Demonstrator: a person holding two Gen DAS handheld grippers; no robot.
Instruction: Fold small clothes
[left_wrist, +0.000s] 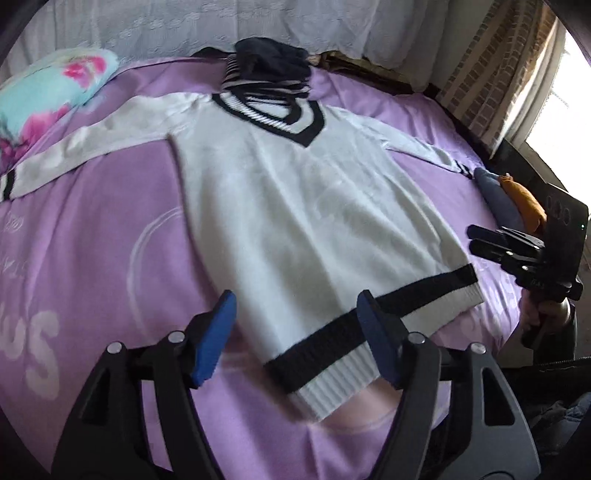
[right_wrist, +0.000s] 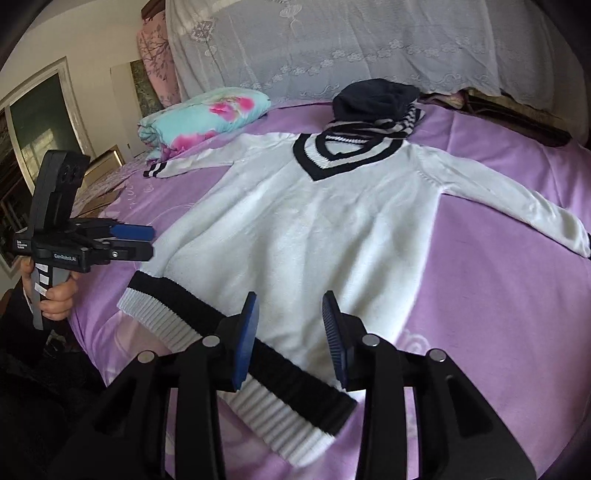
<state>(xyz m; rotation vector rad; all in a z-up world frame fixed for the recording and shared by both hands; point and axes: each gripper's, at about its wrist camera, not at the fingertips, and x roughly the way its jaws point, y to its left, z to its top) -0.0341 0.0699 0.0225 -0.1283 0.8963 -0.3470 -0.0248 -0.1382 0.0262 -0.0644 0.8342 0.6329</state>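
A white sweater (left_wrist: 295, 206) with a black V-neck and black hem band lies flat, front up, sleeves spread, on the purple bedsheet (left_wrist: 92, 240). It also shows in the right wrist view (right_wrist: 314, 229). My left gripper (left_wrist: 295, 306) is open and hovers just above the hem at its left corner, holding nothing. My right gripper (right_wrist: 290, 306) is open above the hem's right part, empty. Each gripper shows in the other's view: the right one (left_wrist: 476, 240) at the right, the left one (right_wrist: 147, 242) at the left.
A stack of folded dark and striped clothes (right_wrist: 376, 107) sits beyond the collar. A folded floral quilt (right_wrist: 203, 114) lies at the far left. Rolled blue and orange items (left_wrist: 513, 199) lie by the right sleeve cuff. A lace-covered headboard (right_wrist: 351, 48) stands behind.
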